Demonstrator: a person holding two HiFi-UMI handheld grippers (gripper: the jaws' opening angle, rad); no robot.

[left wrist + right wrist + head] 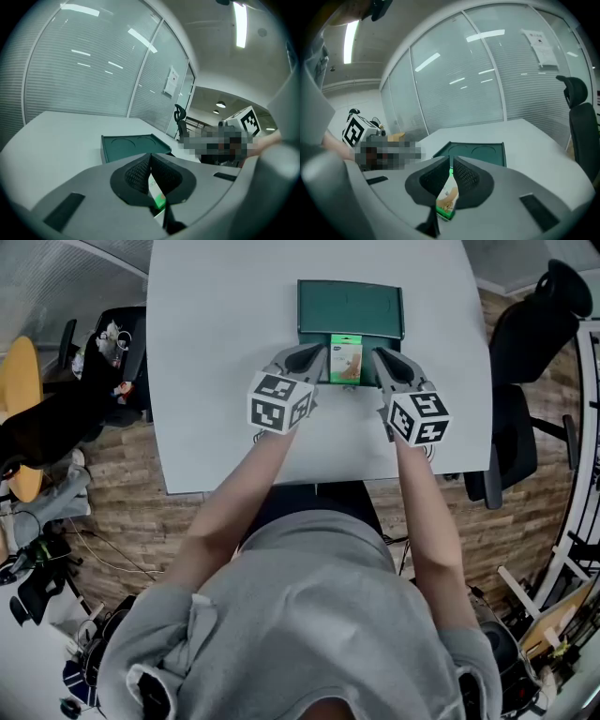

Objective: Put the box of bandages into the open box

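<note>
Head view: small green-and-white cardboard box of bandages [345, 359] held at the near rim of the dark green open box [319, 307] on the white bench [216, 352].
Left gripper [323, 357]: clamped on its left edge.
Right gripper [377, 357]: clamped on the opposite edge; two-sided hold probably keeps it level.
Open box contents: two round recesses, nothing else seen.

Even, bright light from a ceiling strip light [240, 23]; gripper views bulge, corners dark.
</note>
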